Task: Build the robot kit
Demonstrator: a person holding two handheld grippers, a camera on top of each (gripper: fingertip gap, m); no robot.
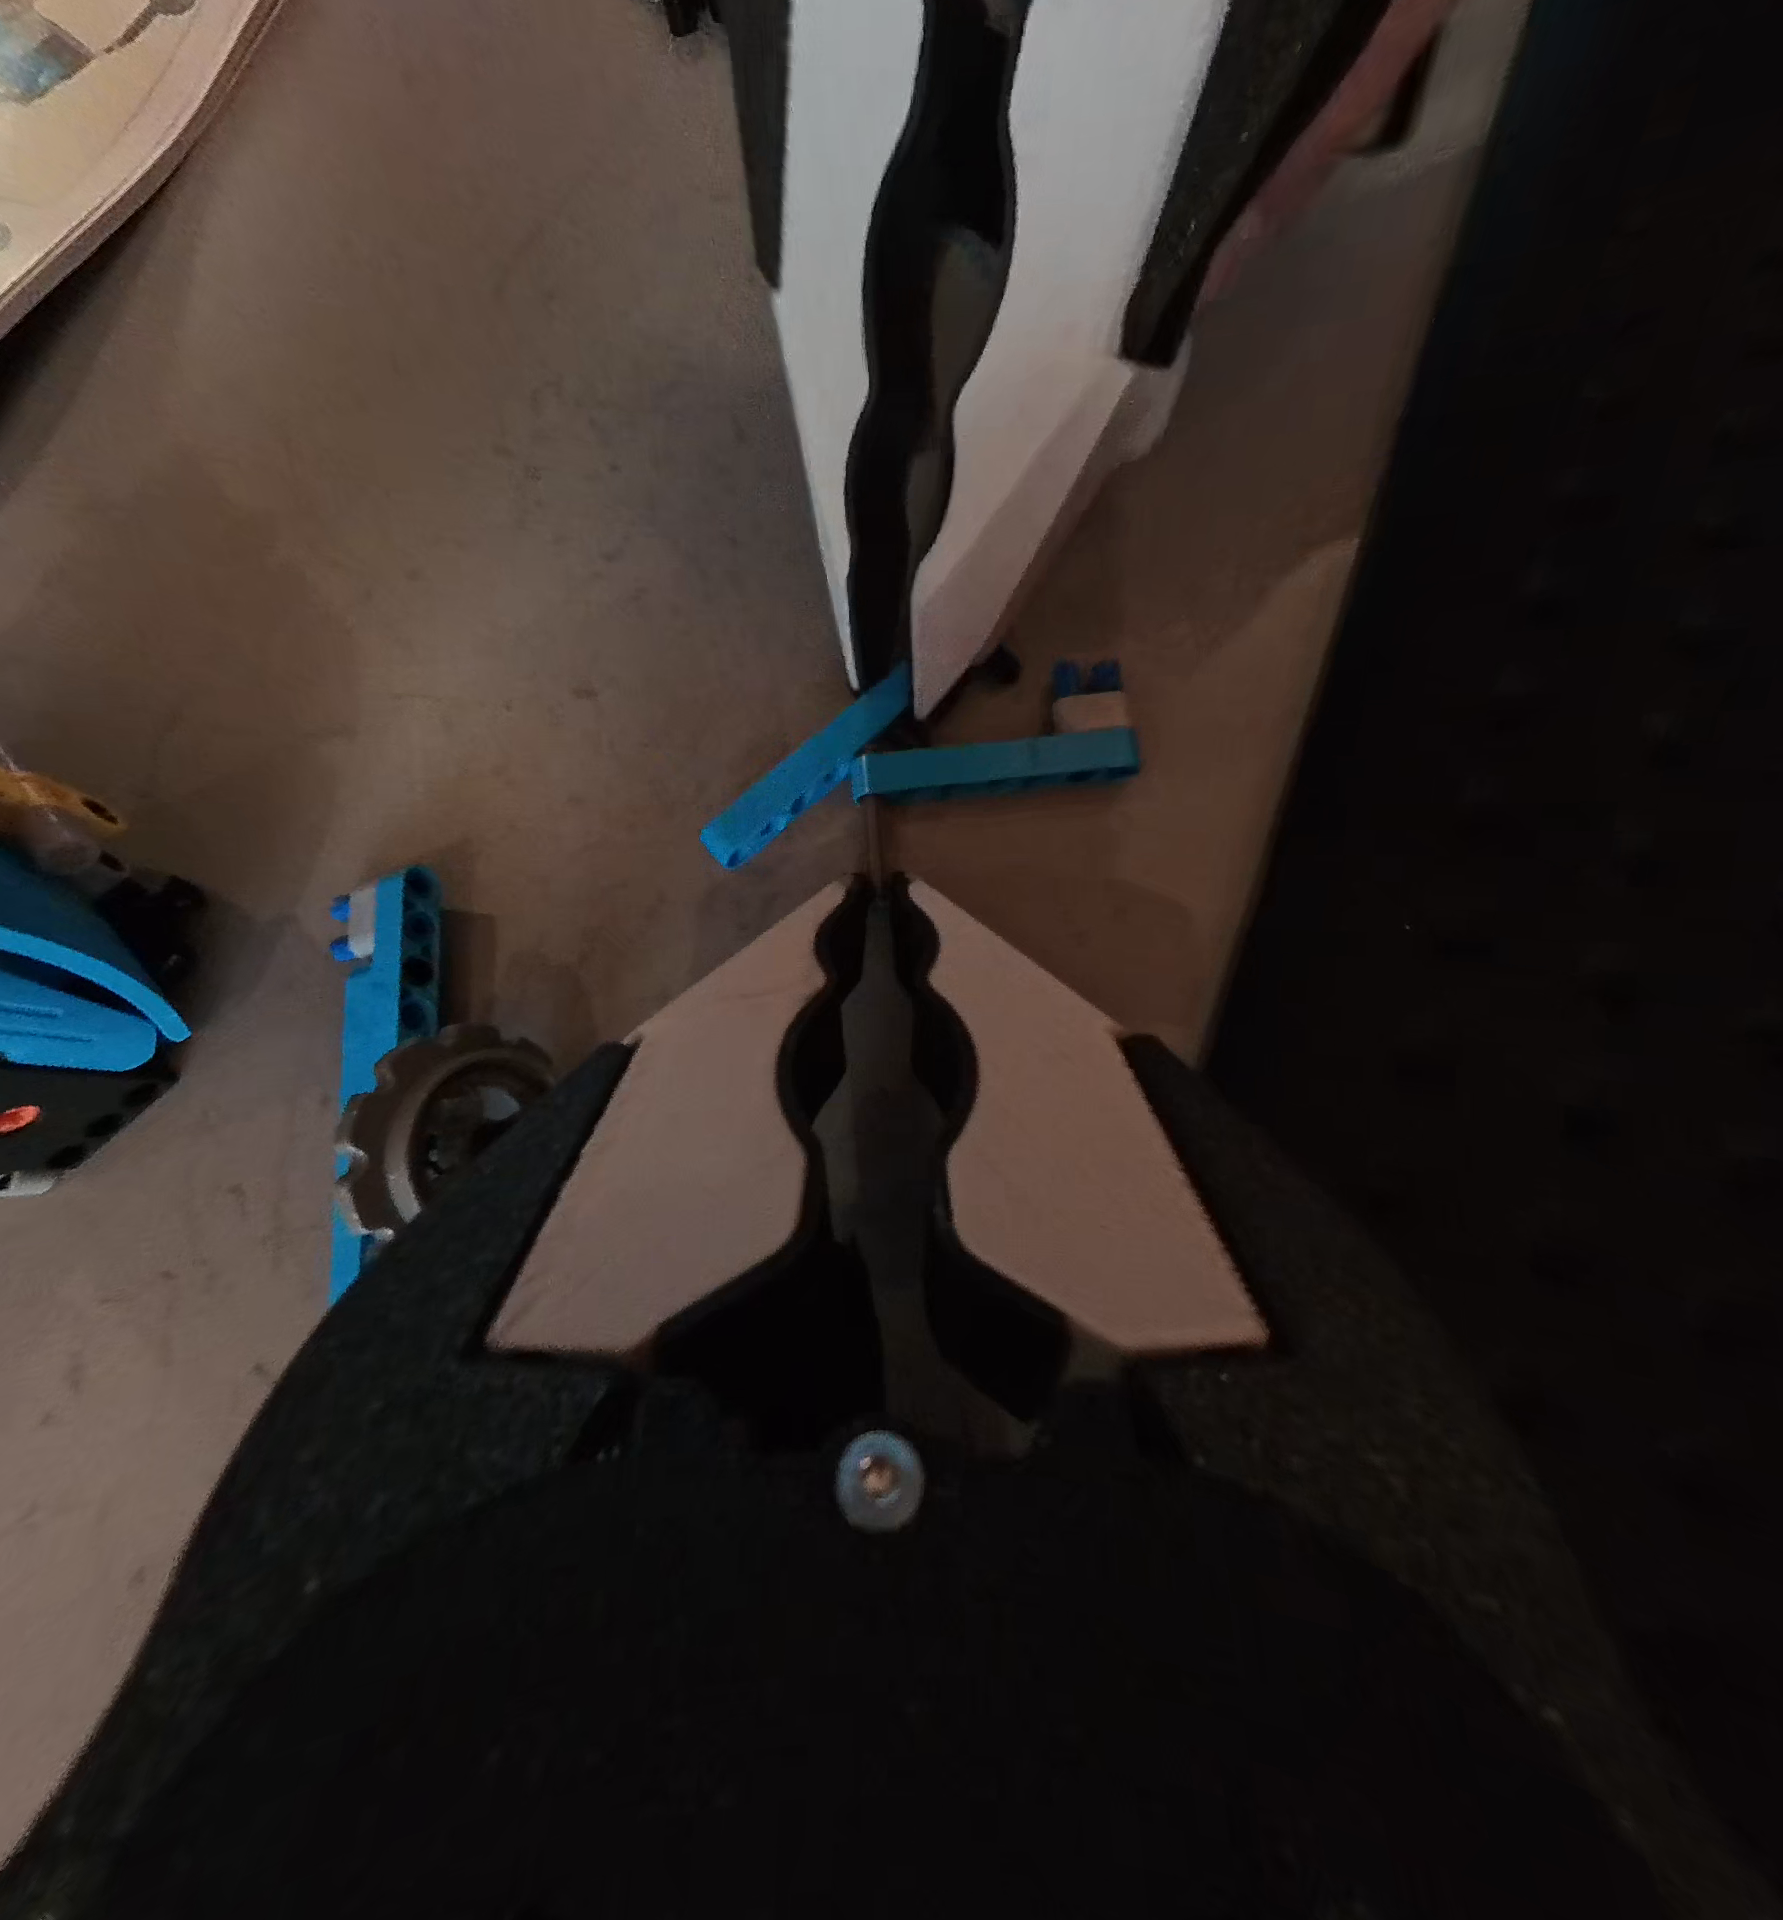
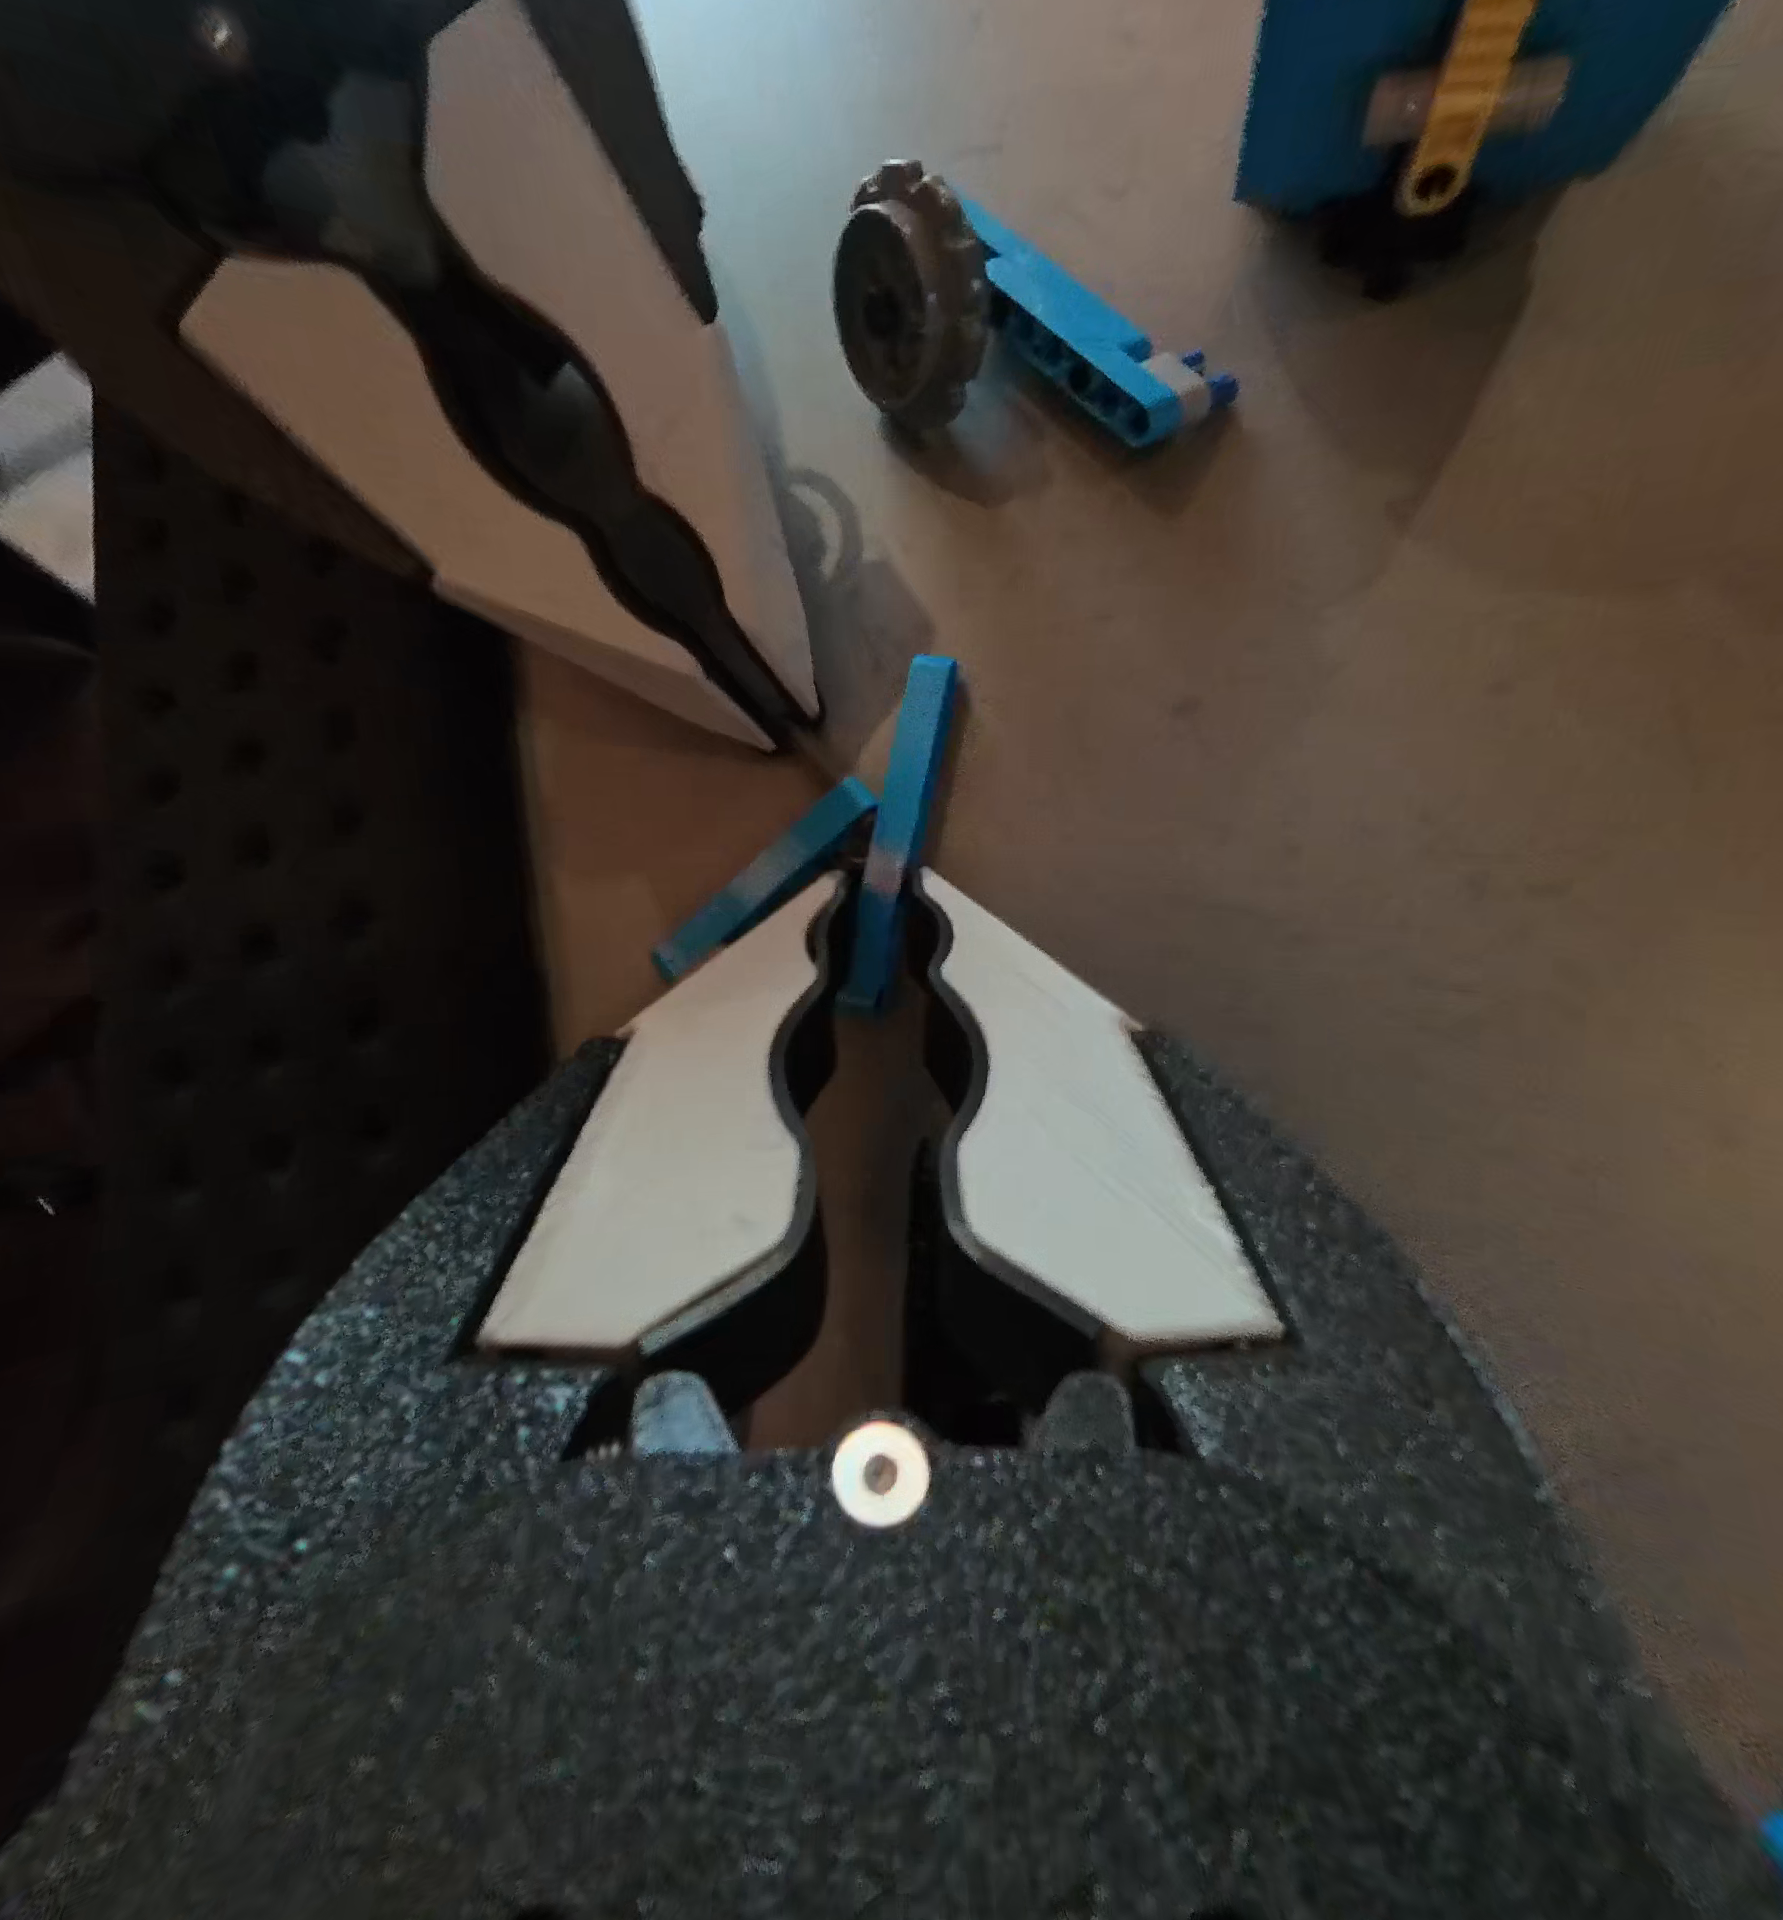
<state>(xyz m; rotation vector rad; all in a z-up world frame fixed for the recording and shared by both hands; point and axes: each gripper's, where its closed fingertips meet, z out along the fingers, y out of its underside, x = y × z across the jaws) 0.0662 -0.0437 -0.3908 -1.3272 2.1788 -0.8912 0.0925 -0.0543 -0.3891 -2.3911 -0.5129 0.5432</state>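
My right gripper (image 2: pixel 879 883) is shut on a flat blue beam with holes (image 2: pixel 913 769), held edge-up above the tan table (image 2: pixel 1282 935). A second blue beam (image 2: pixel 762 883) hangs from it at an angle, joined at one end. In the left wrist view the right gripper (image 1: pixel 882 675) comes down from the top and holds the slanted beam (image 1: pixel 804 774); the second beam (image 1: pixel 991 764) lies level to the right. My left gripper (image 1: pixel 871 883) is shut just below the joint, and a thin grey rod (image 1: pixel 871 842) runs from its tips to the beams. It also shows in the right wrist view (image 2: pixel 799 732).
A grey gear wheel (image 2: pixel 897 301) on a thick blue beam (image 2: pixel 1074 312) lies on the table; the gear (image 1: pixel 430 1122) also shows in the left wrist view. A blue and black model (image 1: pixel 35 1018) with a yellow part stands at the left. A booklet (image 1: pixel 56 156) lies far left. A dark perforated surface (image 2: pixel 243 831) borders the table edge. My left and right fingertips are right by each other.
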